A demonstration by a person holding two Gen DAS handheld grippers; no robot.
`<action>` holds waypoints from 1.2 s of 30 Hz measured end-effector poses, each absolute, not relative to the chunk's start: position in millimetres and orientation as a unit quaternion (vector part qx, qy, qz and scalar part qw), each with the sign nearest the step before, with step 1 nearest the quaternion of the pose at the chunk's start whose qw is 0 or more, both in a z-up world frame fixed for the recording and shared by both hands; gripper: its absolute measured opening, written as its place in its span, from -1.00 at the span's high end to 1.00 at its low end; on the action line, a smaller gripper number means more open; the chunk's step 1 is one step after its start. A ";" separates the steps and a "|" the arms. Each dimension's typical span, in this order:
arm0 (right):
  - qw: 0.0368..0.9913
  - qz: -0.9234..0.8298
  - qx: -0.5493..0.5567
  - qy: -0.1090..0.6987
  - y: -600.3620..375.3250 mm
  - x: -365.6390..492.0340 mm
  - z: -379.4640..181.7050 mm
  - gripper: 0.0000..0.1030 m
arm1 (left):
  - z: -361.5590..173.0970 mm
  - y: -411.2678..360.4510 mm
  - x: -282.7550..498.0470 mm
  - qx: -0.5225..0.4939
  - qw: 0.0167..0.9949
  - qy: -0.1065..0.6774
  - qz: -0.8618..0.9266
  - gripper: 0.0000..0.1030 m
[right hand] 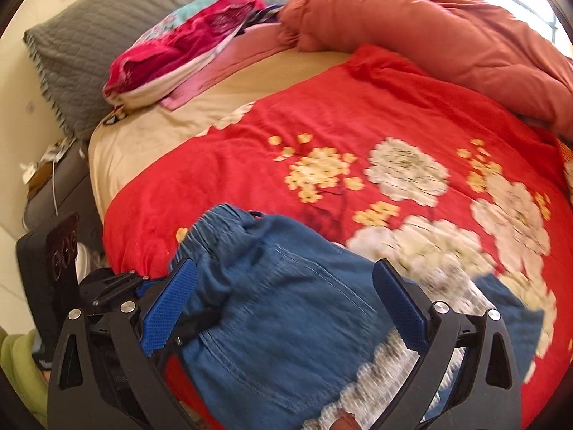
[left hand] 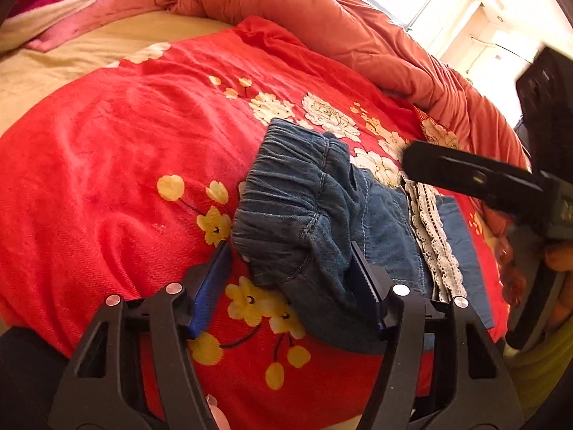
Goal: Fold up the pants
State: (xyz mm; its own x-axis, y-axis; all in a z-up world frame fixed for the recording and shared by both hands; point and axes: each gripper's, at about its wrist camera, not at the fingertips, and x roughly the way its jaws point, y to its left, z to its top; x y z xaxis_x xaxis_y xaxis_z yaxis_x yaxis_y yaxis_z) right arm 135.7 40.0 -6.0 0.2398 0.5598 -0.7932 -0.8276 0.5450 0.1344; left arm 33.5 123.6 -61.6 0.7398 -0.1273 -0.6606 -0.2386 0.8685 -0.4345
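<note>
Pants [left hand: 315, 215] bunched near blanket's [left hand: 107, 179] front edge, left gripper [left hand: 290, 261] straddling waistband unclamped, right gripper [right hand: 286, 286] wide.

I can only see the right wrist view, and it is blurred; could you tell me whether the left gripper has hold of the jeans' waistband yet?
Observer: Not yet. The left gripper straddles the bunched waistband with its jaws open. One finger touches denim and the other stands clear over the red blanket.
Operator: Thank you. Is the white band near my fingers part of the blanket pattern or the pants?
Observer: The pants. It is a lace trim lying along the denim.
</note>
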 end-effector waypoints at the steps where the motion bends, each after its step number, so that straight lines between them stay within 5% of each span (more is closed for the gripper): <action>1: 0.764 0.457 -0.162 0.426 48.1 137.1 -9.2 -0.91 | -62.2 123.0 33.4 -0.252 0.899 0.356 0.030 -0.10; 11: 0.710 0.492 -0.153 0.480 94.1 157.7 -45.3 -0.87 | -64.0 121.6 33.8 -0.242 0.906 0.345 0.028 -0.10; 15: 0.690 0.509 -0.144 0.494 101.7 159.9 -59.7 -0.18 | -65.3 123.8 34.0 -0.247 0.908 0.337 0.030 -0.10; 21: 0.695 0.523 -0.109 0.480 84.0 162.5 -49.2 0.26 | -64.6 130.1 33.7 -0.268 0.909 0.320 0.019 -0.17; 32: 0.699 0.557 -0.013 0.449 27.4 162.1 -10.0 0.28 | -56.4 115.0 32.0 -0.302 0.895 0.328 -0.028 -0.35; 36: 0.706 0.557 0.000 0.437 6.2 160.0 -1.1 0.28 | -55.1 104.7 34.8 -0.334 0.875 0.344 -0.064 -0.02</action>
